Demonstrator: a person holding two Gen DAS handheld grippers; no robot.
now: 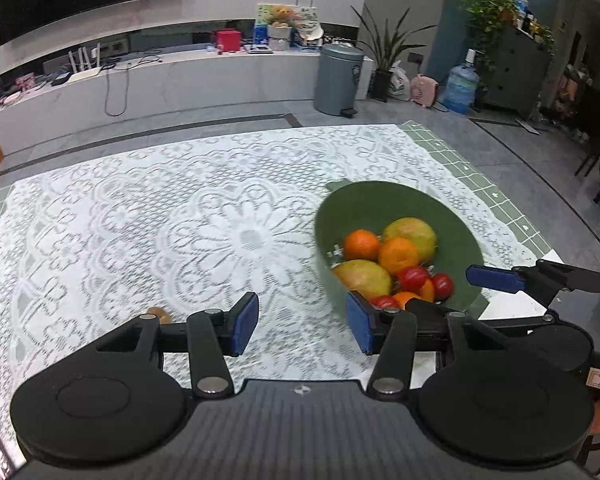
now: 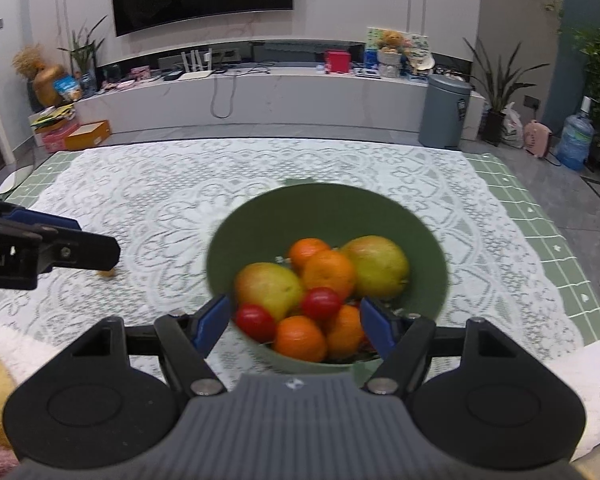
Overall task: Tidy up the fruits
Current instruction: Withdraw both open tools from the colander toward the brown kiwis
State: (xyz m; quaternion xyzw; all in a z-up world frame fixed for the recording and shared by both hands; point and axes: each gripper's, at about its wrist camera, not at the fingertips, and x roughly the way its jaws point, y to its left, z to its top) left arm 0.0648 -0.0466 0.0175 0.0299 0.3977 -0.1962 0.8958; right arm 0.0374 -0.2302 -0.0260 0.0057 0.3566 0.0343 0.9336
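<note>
A green bowl (image 2: 332, 212) stands on the lace tablecloth and holds two mangoes (image 2: 376, 266), several oranges (image 2: 328, 272) and small red fruits (image 2: 320, 303). My right gripper (image 2: 294, 326) is open, with its jaws to either side of the bowl's near rim. In the left wrist view the bowl (image 1: 388, 204) is to the right. My left gripper (image 1: 302, 326) is open and empty over the cloth, left of the bowl. The right gripper's finger (image 1: 496, 278) shows there beyond the bowl. The left gripper's finger (image 2: 52, 254) shows at the left of the right wrist view.
A small brown object (image 1: 159, 314) lies on the cloth (image 1: 180, 220) near the left gripper. White paper (image 2: 596, 380) lies at the table's right front. Beyond the table are a TV console, a grey bin (image 2: 444, 112) and plants.
</note>
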